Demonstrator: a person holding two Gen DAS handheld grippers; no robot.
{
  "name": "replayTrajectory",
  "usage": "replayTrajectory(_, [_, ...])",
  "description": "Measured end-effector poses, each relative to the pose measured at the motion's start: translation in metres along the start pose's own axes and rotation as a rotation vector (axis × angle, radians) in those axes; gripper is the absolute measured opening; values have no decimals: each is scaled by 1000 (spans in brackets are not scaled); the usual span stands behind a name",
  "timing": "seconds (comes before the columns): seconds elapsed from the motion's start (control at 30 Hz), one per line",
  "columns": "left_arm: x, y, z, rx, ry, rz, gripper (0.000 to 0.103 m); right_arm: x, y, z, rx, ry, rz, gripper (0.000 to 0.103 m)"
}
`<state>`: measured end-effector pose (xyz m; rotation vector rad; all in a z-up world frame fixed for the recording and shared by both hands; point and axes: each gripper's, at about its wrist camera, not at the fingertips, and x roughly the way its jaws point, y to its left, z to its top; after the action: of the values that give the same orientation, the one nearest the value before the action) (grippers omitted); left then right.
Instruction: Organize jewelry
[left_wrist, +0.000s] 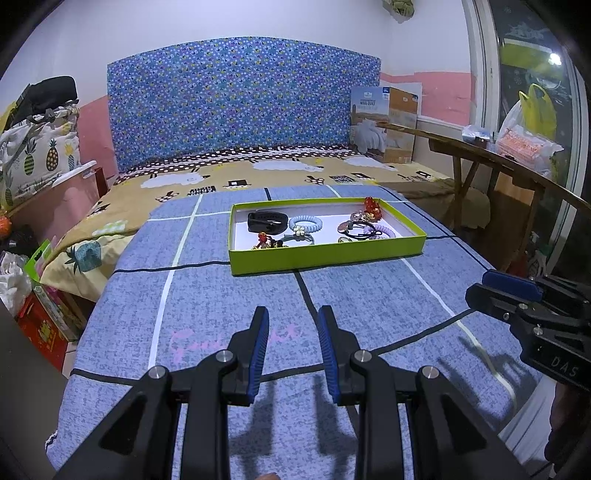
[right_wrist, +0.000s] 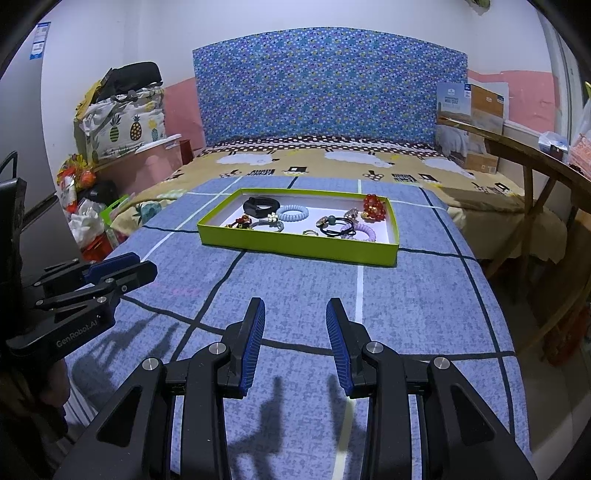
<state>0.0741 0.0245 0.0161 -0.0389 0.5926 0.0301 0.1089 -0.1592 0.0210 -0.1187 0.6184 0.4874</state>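
Observation:
A shallow green tray (left_wrist: 325, 254) (right_wrist: 295, 247) lies on the blue checked bedspread, ahead of both grippers. In it lie a black band (left_wrist: 262, 220) (right_wrist: 258, 206), a light blue coil tie (left_wrist: 305, 223) (right_wrist: 292, 213), a purple coil tie (left_wrist: 380, 232) (right_wrist: 364, 232), black hair ties (left_wrist: 360, 227) (right_wrist: 338, 227), a red bead bracelet (left_wrist: 371, 206) (right_wrist: 373, 208) and small pieces. My left gripper (left_wrist: 291, 317) is open and empty, well short of the tray; it also shows in the right wrist view (right_wrist: 125, 267). My right gripper (right_wrist: 295, 308) is open and empty; it also shows in the left wrist view (left_wrist: 491, 284).
The bed runs back to a blue patterned headboard (left_wrist: 243, 103). A cardboard box (left_wrist: 388, 122) stands at the back right. A wooden rail (left_wrist: 498, 162) runs along the right side. Bags and boxes (left_wrist: 37, 147) crowd the left side.

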Motion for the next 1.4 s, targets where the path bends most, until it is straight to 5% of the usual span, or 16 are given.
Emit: replayTrajectory(1.4, [7, 1, -6, 5, 14, 7, 29, 3, 3, -1, -2, 17, 2, 36])
